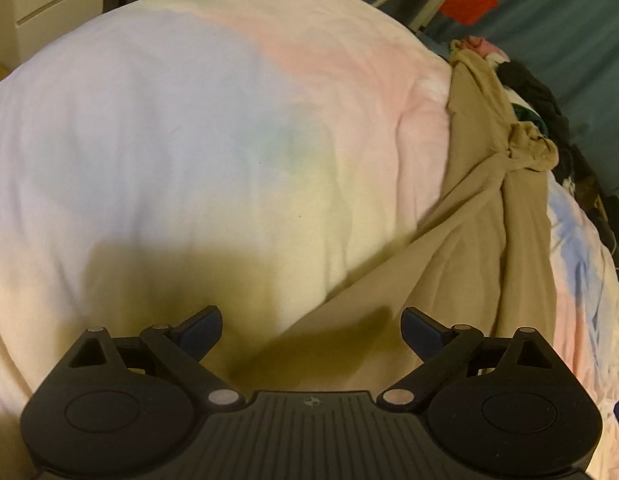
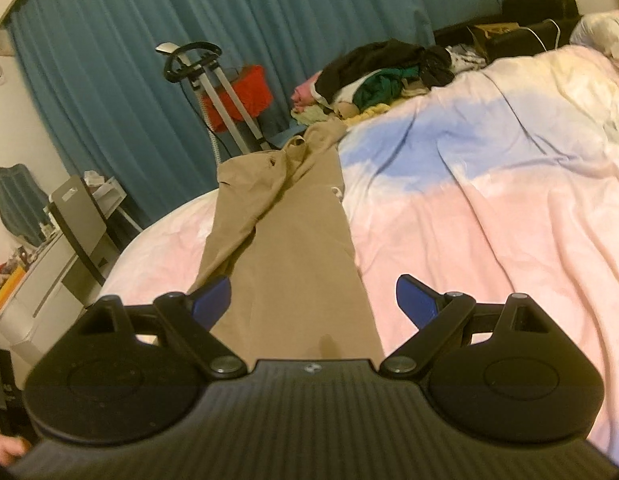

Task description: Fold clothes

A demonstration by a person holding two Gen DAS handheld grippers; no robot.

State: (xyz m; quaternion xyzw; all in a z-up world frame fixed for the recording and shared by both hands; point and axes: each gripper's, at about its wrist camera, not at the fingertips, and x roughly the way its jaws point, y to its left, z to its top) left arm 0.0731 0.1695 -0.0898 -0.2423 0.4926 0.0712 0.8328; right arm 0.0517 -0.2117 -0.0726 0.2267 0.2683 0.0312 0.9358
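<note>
Across both views spreads a bed under a pastel duvet, tie-dyed in pink, pale blue and cream, softly rumpled. Behind it hangs a teal curtain filling the upper part of the right wrist view. At the upper left centre of that view stands a garment steamer with a red item beside it, and at the left edge a white desk with a dark chair. At the top centre, on the far edge of the bed, lies a pile of clothes, dark, green and pink. White drawers show in the upper left of the left wrist view.

Tan trousers lie stretched along the bed, running from the bottom centre of the right wrist view up toward the pile, one leg crossing over the other near the far end. The right claw is spread wide, hovering just above the near end of the trousers, blue pads on either side of the cloth, not touching it.

Seen from the left wrist, the trousers fill the right half of the frame, bunched into a knot at the right centre. The left claw also stands wide and holds nothing; the trousers' near edge passes just beyond its right finger, with bare duvet ahead of the left one.
</note>
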